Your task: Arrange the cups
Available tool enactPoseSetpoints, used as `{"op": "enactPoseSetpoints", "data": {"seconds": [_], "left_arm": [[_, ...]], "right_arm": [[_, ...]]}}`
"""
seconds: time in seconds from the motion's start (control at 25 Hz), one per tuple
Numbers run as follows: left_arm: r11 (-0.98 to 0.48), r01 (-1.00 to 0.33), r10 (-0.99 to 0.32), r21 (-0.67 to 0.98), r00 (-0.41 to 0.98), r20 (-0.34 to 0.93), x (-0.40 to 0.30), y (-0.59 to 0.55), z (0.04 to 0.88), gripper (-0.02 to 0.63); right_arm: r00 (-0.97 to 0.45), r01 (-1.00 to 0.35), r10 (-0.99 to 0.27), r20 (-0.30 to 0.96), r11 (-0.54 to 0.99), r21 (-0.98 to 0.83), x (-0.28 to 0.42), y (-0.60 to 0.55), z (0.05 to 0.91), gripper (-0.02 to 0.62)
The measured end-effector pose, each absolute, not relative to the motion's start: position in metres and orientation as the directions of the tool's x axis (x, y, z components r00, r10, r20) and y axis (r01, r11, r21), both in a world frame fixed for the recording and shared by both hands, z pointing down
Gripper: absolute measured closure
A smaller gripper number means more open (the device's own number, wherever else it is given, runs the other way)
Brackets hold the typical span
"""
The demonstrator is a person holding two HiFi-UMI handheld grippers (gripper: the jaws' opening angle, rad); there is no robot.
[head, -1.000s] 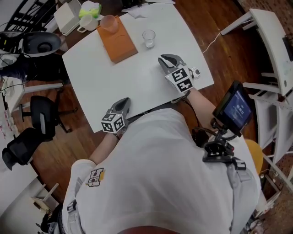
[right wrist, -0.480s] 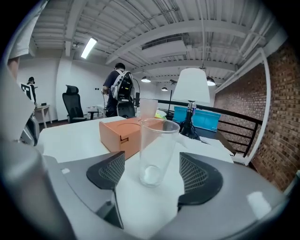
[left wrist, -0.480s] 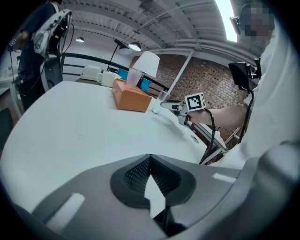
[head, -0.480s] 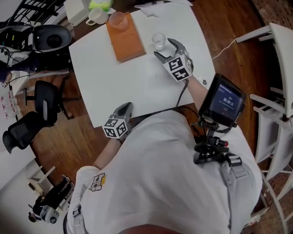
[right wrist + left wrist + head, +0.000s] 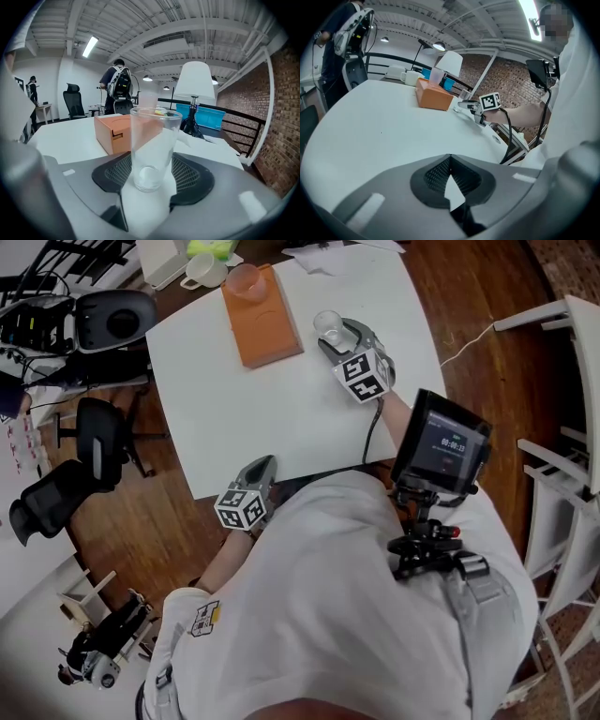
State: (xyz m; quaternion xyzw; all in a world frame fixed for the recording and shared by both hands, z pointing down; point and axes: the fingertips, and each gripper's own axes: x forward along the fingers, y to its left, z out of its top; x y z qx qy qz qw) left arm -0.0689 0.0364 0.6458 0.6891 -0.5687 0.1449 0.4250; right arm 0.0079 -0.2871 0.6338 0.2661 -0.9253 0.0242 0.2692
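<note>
Glass (image 5: 151,140) upright between closing jaws — right gripper (image 5: 151,165)

Too small to read: glowing characters on the chest-mounted screen (image 5: 441,442) and the sleeve patch (image 5: 200,618). On the left cube (image 5: 242,509) and right cube (image 5: 364,377), only black-and-white square patterns, no letters. Nothing legible elsewhere.

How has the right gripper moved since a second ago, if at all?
Yes: right gripper advanced to the glass, which is now between its closing jaws.
</note>
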Motion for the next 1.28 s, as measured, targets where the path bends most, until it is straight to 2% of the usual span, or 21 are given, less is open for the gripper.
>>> {"op": "enactPoseSetpoints", "data": {"seconds": [0.6,1.0,1.28], "left_arm": [[-0.038,-0.901,-0.659,0.433,0.348,0.667,-0.081,0.042,0.640,0.603],[-0.144,-0.872,-0.707,0.468,0.422,0.568,-0.091,0.041,0.637,0.603],[-0.135,-0.858,-0.756,0.496,0.413,0.508,-0.136,0.047,0.630,0.603]], "right_arm": [[-0.707,-0.510,-0.485,0.516,0.854,0.104,0.007,-0.274,0.612,0.336],[-0.725,-0.542,-0.543,0.424,0.829,0.136,-0.012,-0.250,0.532,0.337],[-0.728,-0.539,-0.553,0.405,0.827,0.160,-0.055,-0.235,0.492,0.336]]}}
